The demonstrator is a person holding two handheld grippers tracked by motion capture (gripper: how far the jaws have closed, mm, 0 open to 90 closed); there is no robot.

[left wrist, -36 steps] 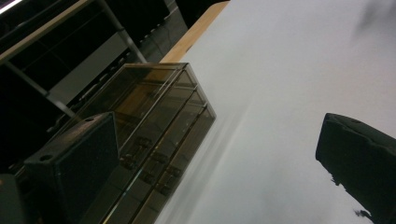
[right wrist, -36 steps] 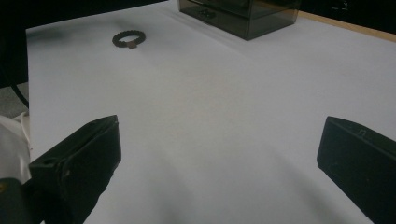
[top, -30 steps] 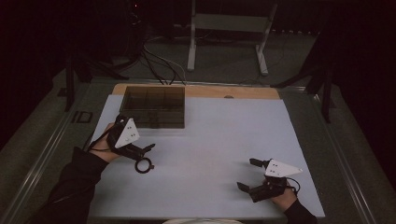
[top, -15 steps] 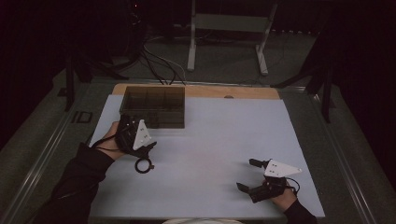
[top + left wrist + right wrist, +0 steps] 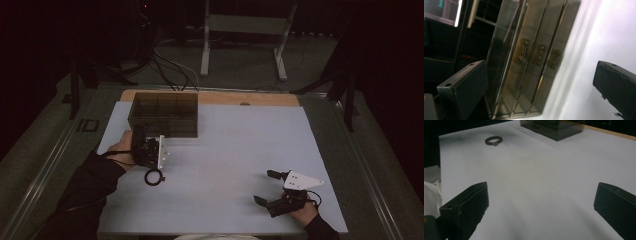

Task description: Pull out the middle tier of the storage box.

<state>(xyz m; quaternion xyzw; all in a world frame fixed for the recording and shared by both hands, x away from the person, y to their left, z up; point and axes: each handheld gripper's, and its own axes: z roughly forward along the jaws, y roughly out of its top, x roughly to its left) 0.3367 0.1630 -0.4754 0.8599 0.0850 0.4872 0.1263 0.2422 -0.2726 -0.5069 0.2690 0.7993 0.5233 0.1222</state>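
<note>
- We see a white sheet (image 5: 225,165) covering the table, with a strip of bare wood (image 5: 260,98) showing along its far edge.
- Beyond the table the room is dark; cables (image 5: 170,70) trail over a grey floor and a pale metal stand (image 5: 245,35) rises past them.
- A smoky, see-through box (image 5: 164,114) sits at the far left of the sheet, split into compartments; through its wall in the left gripper view we make out small metal parts, too blurred to name.
- The ring (image 5: 154,176), a dark beaded loop with 1 small brownish piece on it, lies flat on the sheet at near left, so it has no long axis and points nowhere.
- Our left gripper (image 5: 150,152) hangs just beyond the ring and in front of the box, rolled on its side, its jaws spread wide and empty.
- Our right gripper (image 5: 265,187) rests at near right, well apart from the ring, aimed left across the sheet, jaws wide and holding nothing.
</note>
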